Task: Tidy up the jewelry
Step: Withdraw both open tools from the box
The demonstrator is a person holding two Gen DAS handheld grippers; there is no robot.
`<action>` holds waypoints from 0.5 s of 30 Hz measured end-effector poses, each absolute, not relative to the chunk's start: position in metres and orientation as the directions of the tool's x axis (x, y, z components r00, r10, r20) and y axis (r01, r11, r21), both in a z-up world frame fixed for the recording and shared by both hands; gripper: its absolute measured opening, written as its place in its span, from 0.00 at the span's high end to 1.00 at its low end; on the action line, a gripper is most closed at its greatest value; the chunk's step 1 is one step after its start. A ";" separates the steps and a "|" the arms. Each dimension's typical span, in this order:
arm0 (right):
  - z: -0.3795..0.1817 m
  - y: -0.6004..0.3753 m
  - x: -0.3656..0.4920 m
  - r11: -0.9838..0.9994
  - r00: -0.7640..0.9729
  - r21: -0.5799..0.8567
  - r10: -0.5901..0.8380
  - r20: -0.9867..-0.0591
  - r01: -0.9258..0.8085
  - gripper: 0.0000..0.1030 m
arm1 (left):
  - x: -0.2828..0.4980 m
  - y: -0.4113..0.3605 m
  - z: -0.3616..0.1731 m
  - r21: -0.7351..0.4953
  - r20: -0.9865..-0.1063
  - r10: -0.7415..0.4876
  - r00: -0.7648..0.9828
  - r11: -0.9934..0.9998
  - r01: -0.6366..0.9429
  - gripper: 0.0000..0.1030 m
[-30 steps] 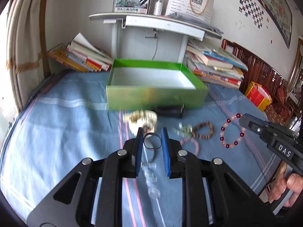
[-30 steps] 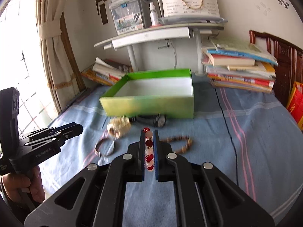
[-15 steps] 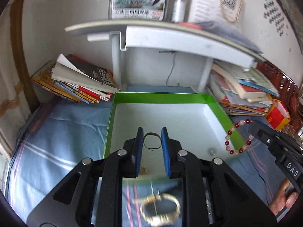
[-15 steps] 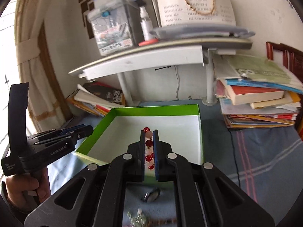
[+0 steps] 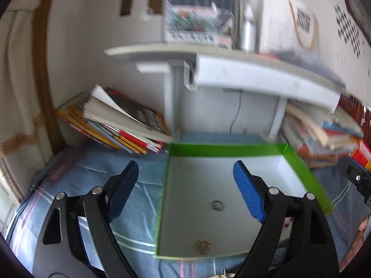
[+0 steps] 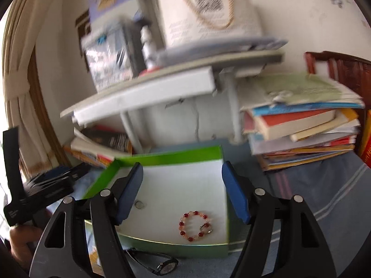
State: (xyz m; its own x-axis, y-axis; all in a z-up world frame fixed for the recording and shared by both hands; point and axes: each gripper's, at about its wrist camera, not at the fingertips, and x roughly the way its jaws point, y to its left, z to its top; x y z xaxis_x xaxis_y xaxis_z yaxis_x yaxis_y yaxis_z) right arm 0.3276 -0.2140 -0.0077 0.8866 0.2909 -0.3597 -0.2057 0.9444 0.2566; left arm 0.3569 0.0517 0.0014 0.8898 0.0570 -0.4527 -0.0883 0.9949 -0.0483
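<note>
A green box with a white inside lies on the blue bedspread. In the right wrist view a red and pale bead bracelet and a small ring lie inside it. In the left wrist view the ring and a small gold piece lie in the box. My left gripper is open and empty above the box's left edge. My right gripper is open and empty above the box. A black watch lies in front of the box.
Stacks of books flank the box at the back. A white shelf unit with a bag and a plastic case stands behind it. The other gripper shows at the left of the right wrist view.
Both grippers have opened. The right one let go of the bead bracelet and the left one let go of the ring; both pieces now lie in the box. Both views are blurred by motion.
</note>
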 end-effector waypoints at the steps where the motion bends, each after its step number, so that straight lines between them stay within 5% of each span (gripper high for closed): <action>1: -0.003 -0.218 0.324 0.942 0.887 0.270 0.292 -0.358 -0.202 0.33 | 0.346 0.056 0.009 -0.060 -0.444 0.061 0.894 0.993 -0.097 0.20; 8: 0.025 -0.226 0.235 0.942 0.892 0.234 0.311 -0.330 -0.242 0.27 | 0.245 0.059 0.028 -0.006 -0.429 0.066 0.901 0.997 -0.076 0.14; 15: -0.004 -0.206 0.152 0.948 0.853 0.171 0.317 -0.415 -0.270 0.26 | 0.146 0.044 -0.011 -0.019 -0.497 0.011 0.868 1.000 -0.023 0.13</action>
